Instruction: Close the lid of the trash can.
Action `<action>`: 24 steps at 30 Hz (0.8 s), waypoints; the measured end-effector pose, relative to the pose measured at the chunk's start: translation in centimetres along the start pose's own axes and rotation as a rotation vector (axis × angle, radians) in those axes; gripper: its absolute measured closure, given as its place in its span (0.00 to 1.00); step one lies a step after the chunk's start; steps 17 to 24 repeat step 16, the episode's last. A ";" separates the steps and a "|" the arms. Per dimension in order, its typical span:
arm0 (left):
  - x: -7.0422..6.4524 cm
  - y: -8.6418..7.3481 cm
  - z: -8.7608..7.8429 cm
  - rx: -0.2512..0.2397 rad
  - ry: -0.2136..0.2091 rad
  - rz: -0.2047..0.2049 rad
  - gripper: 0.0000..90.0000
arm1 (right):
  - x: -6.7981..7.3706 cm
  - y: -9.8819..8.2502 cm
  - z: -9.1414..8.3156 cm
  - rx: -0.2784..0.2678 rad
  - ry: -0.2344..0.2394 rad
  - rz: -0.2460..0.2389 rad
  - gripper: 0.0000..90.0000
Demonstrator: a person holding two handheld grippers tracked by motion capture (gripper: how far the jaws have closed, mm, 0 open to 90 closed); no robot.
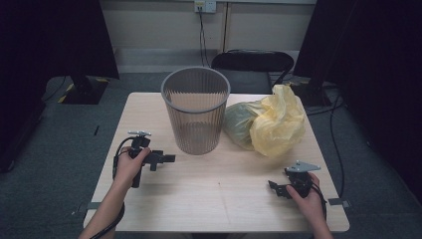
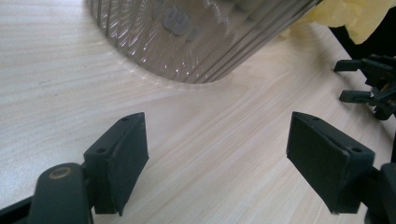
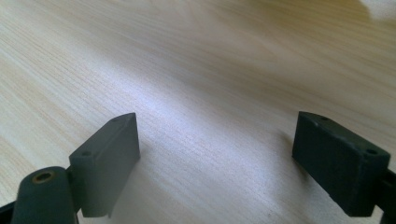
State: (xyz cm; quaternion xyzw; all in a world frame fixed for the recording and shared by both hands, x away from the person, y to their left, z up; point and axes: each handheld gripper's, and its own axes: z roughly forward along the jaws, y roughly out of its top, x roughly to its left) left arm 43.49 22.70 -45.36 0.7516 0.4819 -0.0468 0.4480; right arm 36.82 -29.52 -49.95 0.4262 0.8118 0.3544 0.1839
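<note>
As both hands rest low at the near corners, the items stand as follows.

Worktop [image 1: 219, 199]: pale wood grain, bare across the near half, which leaves room for both hands to work.

Bin [image 1: 195, 109]: grey ribbed plastic, upright, mouth up, at the middle of the far half. It seems to hold no liner, and its place within reach of either hand suits a fitting job. In the left gripper view its ribbed wall [image 2: 196, 37] rises just beyond the claw.

Bags [image 1: 271, 122]: crumpled yellow plastic over a greenish one, heaped just right of the bin and apparently touching its wall. This is the likely stock for lining the bin, set nearer the right hand.

Left claw [image 1: 166, 159]: held in the left hand [image 1: 132, 164], pointing right toward the bin's base. Jaws stand wide apart, released, with bare wood between the pads [image 2: 128, 158]; probably placed to steady the bin.

Right claw [image 1: 273, 188]: held in the right hand [image 1: 306, 191], near the right front, well short of the bags, pointing left. Jaws likewise spread with nothing between them, pads [image 3: 109, 158] just over bare wood. Judged waiting before a reach for the bags.
</note>
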 end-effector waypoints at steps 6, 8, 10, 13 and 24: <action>0.2 -0.6 0.2 0.003 0.000 0.002 0.22 | 0.0 0.0 0.0 0.000 0.000 0.000 0.16; 0.2 -0.8 0.3 0.004 -0.003 -0.003 0.22 | 0.0 0.0 0.0 0.000 0.000 0.000 0.16; 0.3 -1.0 0.4 0.006 -0.002 0.000 0.22 | 0.0 0.0 0.0 0.000 0.000 0.000 0.16; 0.4 -1.2 0.4 0.007 -0.007 0.001 0.22 | 0.0 0.0 0.0 0.000 0.000 0.000 0.16; 0.4 -1.3 0.3 0.005 -0.008 0.001 0.22 | 0.0 0.0 0.0 0.001 0.002 0.000 0.16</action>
